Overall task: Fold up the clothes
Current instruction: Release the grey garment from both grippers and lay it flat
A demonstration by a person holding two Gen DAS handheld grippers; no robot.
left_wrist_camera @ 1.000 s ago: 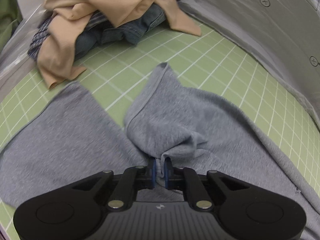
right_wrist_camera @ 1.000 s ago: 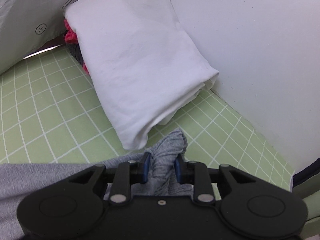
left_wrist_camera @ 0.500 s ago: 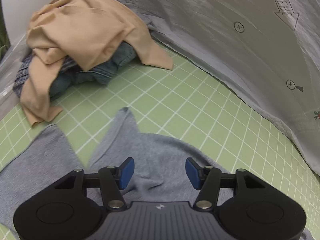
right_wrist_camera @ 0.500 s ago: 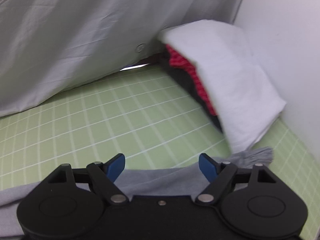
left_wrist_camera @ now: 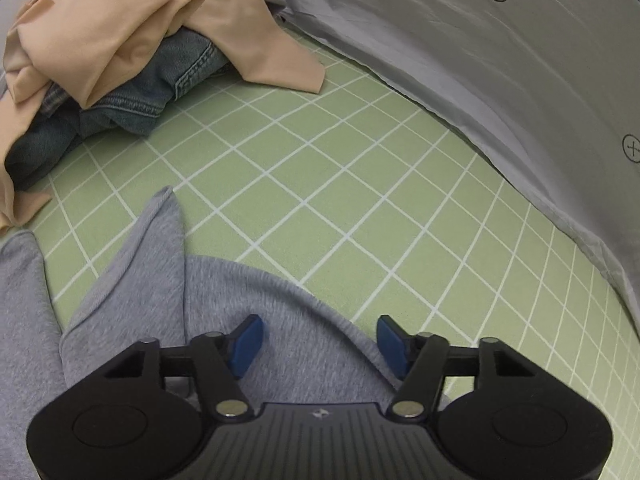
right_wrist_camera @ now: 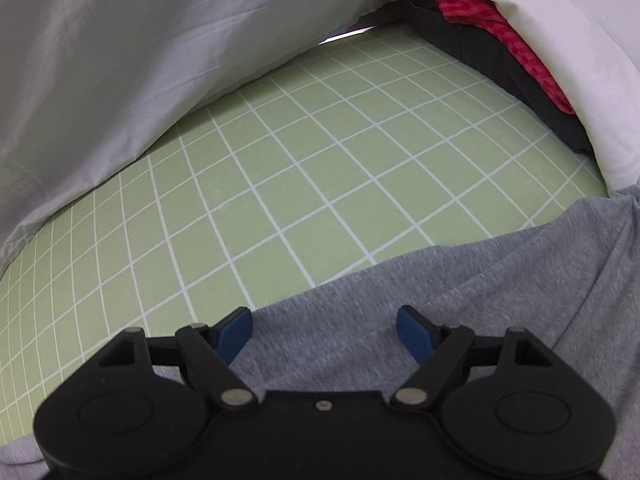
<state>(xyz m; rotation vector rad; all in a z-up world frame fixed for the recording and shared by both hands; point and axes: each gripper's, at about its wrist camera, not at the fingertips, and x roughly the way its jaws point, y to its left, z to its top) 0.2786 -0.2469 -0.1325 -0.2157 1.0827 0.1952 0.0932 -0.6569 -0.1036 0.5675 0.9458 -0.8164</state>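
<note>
My green gridded counter (left_wrist_camera: 360, 184) carries the grey garment (left_wrist_camera: 132, 304), spread flat along its near edge under both tongs. Left tongs (left_wrist_camera: 318, 340) and right tongs (right_wrist_camera: 326, 330) hang just above the cloth, blue pads apart and closing, gripping nothing.

The left gripper (left_wrist_camera: 318, 346), its jaws closing with nothing pinched between them, hovers above a soft grey knit garment (left_wrist_camera: 132, 300) spread on a green gridded mat (left_wrist_camera: 320, 160). A peach cloth (left_wrist_camera: 132, 12) drapes crumpled blue jeans (left_wrist_camera: 132, 100) beyond.
</note>
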